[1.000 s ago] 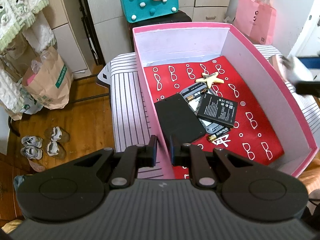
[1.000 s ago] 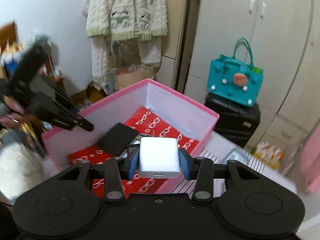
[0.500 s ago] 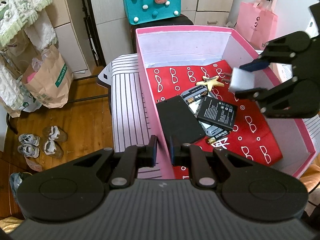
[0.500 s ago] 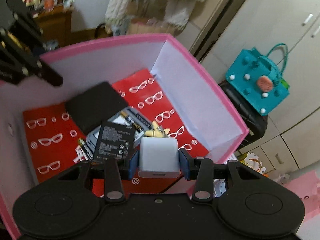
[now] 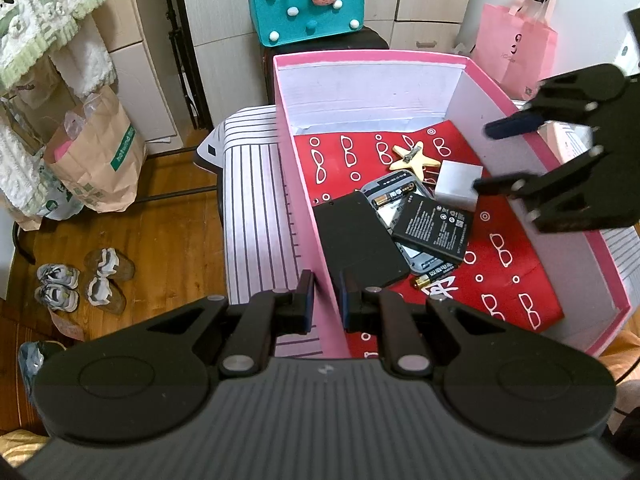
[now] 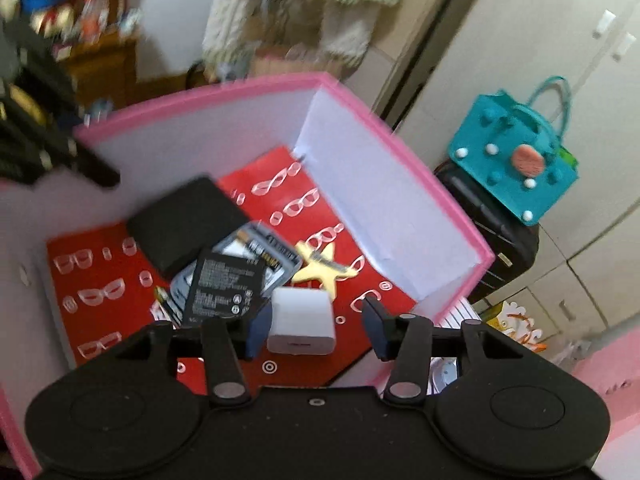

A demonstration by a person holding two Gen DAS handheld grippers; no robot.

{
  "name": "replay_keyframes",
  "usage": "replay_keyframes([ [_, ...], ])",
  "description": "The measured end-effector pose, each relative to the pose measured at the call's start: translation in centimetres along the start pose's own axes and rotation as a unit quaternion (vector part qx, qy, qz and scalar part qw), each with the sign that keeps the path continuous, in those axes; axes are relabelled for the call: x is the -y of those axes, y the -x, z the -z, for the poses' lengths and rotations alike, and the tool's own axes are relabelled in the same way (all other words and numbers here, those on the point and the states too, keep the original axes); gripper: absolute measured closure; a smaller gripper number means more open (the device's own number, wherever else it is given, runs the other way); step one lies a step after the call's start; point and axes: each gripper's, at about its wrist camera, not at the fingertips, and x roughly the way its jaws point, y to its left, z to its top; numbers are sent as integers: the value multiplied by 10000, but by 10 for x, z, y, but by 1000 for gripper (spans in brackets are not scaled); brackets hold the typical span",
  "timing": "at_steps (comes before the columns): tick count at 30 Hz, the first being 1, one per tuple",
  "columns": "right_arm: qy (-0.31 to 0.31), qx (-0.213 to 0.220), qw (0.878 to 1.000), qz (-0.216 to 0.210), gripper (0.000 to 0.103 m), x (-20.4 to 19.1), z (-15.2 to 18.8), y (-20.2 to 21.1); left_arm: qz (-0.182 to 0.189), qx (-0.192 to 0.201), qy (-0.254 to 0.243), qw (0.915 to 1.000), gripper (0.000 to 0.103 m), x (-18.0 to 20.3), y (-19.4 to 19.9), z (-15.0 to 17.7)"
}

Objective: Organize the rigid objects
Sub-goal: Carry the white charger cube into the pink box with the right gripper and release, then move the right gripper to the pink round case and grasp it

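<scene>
The left tongs [image 5: 323,300] were closed on the near left wall of the pink cardboard box [image 5: 298,208], one finger outside the wall and one inside, with the thin pink edge pinched between them.

The right tongs [image 6: 316,322] hung over the box from its right side, and their jaws had just been opening. The small white cube-shaped charger [image 6: 301,322] lay between them: it sat close against the left blue pad, while a clear gap showed between it and the right pad, so the pads no longer pressed on it. In the left wrist view the charger [image 5: 457,185] rested on the red paper lining printed with white spectacles [image 5: 500,280], just ahead of the lower finger of the right tongs [image 5: 494,156].

Just beyond the charger, farther from the right tongs, lay a pale yellow star-shaped piece [image 5: 412,156]. To the left of the right tongs sat the rest of the pile (all of it overlapping): a flat black rectangular battery with white print [image 5: 434,228] on top of an open grey case [image 5: 394,196] that held a small cylindrical battery, and a plain black rectangular slab [image 5: 360,246] nearest the left tongs. Another small battery [image 5: 432,278] peeped out under the grey case.

The box stood on a white table with thin dark stripes [image 5: 256,216]. Behind it a teal felt handbag [image 5: 306,0] sat on a black suitcase [image 6: 492,236].
</scene>
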Motion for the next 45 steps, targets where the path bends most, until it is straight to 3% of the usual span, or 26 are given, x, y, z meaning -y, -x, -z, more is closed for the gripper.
replay_keyframes([
  [10,-1214,870,9880,-391,43,38,48,78,-62,15,71,10000,91,0,1,2],
  [21,-2148,979,9714,240,42,75,128,118,-68,111,225,9997,91,-1,0,7],
  [31,-2815,919,9546,331,31,107,186,88,-246,-40,251,9994,91,5,-4,1],
  [35,-2888,1048,9503,497,15,113,198,63,-278,-176,296,9990,91,6,-8,-7],
  [37,-2967,1110,9474,460,14,117,204,51,-286,-226,332,9988,91,5,-11,-10],
  [45,-3872,1009,9164,21,13,140,212,8,-321,-324,406,9981,91,2,-17,-23],
])
